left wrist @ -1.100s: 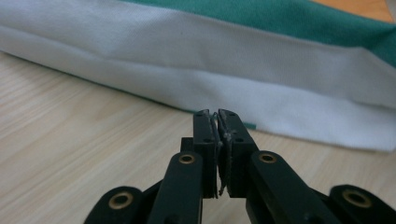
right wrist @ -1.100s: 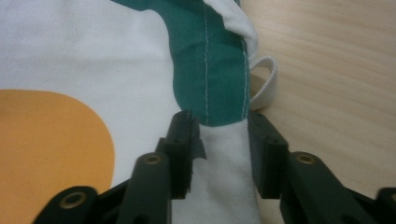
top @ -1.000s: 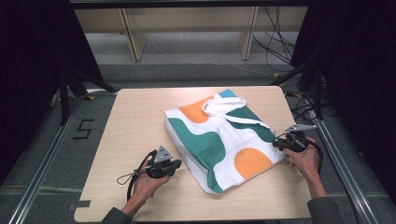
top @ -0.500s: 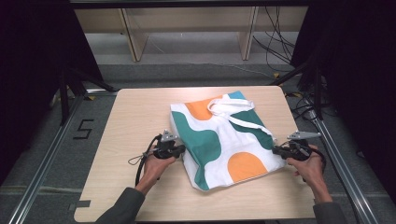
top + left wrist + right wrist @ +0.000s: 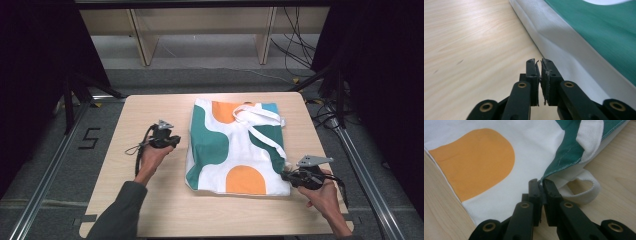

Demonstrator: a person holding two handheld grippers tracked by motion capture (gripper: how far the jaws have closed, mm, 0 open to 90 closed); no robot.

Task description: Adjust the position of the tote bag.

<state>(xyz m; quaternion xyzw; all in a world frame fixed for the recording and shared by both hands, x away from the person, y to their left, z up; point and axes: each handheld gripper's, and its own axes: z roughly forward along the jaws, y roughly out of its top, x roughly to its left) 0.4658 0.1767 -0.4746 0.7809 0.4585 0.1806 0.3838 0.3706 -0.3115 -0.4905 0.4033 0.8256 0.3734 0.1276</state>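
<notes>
Wooden table (image 5: 150, 200); tote bag (image 5: 235, 150) flat, long axis front-back, handles (image 5: 260, 120) far

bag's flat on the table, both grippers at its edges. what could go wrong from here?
1. The right gripper pinches only the very edge of the white cloth tote bag with orange and teal shapes; a pull might slip it free.
2. The left gripper is shut beside the bag, holding nothing, so one-sided pulling may skew it.
3. The loose white strap loop lies near the right gripper and could snag.
</notes>
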